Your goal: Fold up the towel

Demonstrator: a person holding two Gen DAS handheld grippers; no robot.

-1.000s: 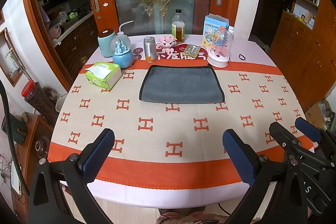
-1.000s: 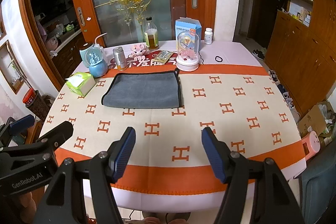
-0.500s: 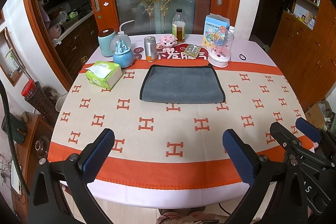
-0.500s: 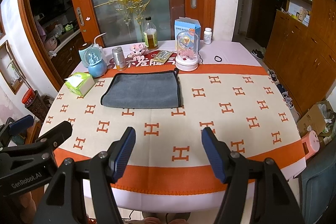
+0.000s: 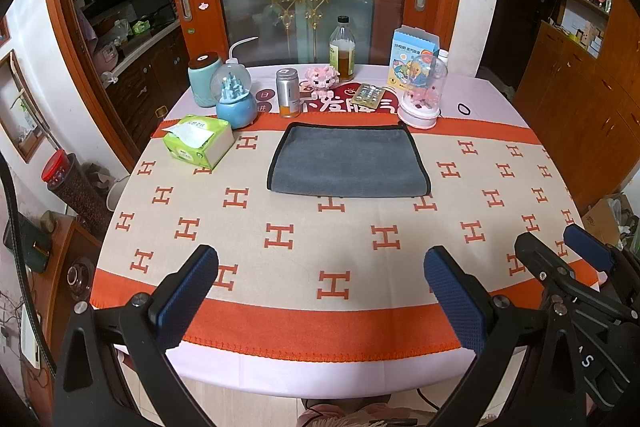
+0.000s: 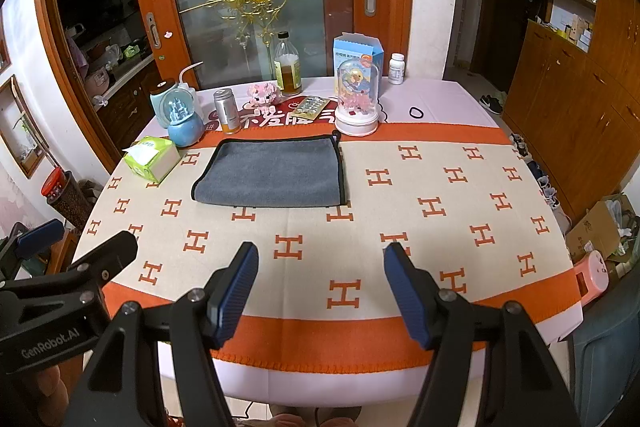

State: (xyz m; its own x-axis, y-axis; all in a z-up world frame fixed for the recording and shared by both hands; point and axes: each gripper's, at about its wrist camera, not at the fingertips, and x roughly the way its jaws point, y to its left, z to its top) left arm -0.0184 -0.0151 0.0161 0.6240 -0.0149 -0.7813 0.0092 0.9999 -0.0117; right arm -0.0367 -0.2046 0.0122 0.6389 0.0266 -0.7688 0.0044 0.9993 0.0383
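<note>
A grey towel with black edging (image 5: 347, 162) lies flat, folded to a rectangle, on the far half of the table; it also shows in the right wrist view (image 6: 272, 172). My left gripper (image 5: 320, 279) is open and empty, hovering over the table's near edge, well short of the towel. My right gripper (image 6: 320, 281) is open and empty too, at the near edge, right of the left one. The right gripper shows at the right edge of the left wrist view (image 5: 560, 267), and the left gripper at the left edge of the right wrist view (image 6: 76, 255).
A cream and orange cloth with H marks (image 5: 328, 227) covers the table. Behind the towel stand a green tissue box (image 5: 198, 140), a blue snow globe (image 5: 236, 101), a metal can (image 5: 288, 98), a bottle (image 5: 342, 54), a glass dome (image 5: 420, 95) and a blue carton (image 5: 412, 51).
</note>
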